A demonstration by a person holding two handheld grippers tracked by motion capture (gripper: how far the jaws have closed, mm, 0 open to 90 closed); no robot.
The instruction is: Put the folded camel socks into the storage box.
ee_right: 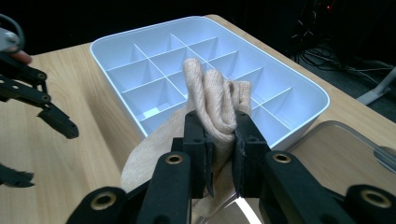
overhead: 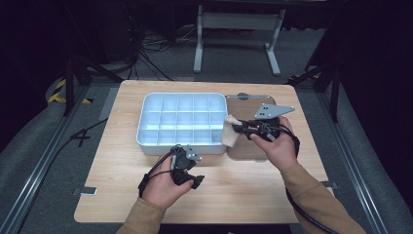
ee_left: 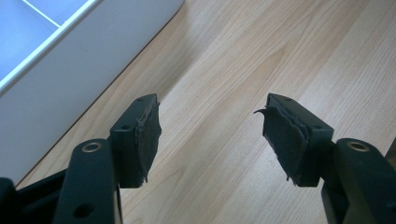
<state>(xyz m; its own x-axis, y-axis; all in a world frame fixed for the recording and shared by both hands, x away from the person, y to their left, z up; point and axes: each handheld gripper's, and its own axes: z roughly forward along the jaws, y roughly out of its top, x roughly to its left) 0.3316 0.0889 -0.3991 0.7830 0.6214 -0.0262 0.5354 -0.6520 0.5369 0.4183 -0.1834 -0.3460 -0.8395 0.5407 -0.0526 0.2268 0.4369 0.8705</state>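
Our right gripper [ee_right: 219, 140] is squeezing a soft tan cloth [ee_right: 215, 100] between its black jaws. We see the cloth bunched up and sticking out past the tips, with more of it hanging below. It is held over the near corner of the white box [overhead: 146, 127], just where the box meets the clear lid [overhead: 246, 148] lying beside it on the table [overhead: 253, 190]. We think the cloth may brush the box wall, but we cannot be sure. Our left gripper [ee_left: 210, 135] hangs low over bare wood beside the box, jaws wide apart, holding nothing.
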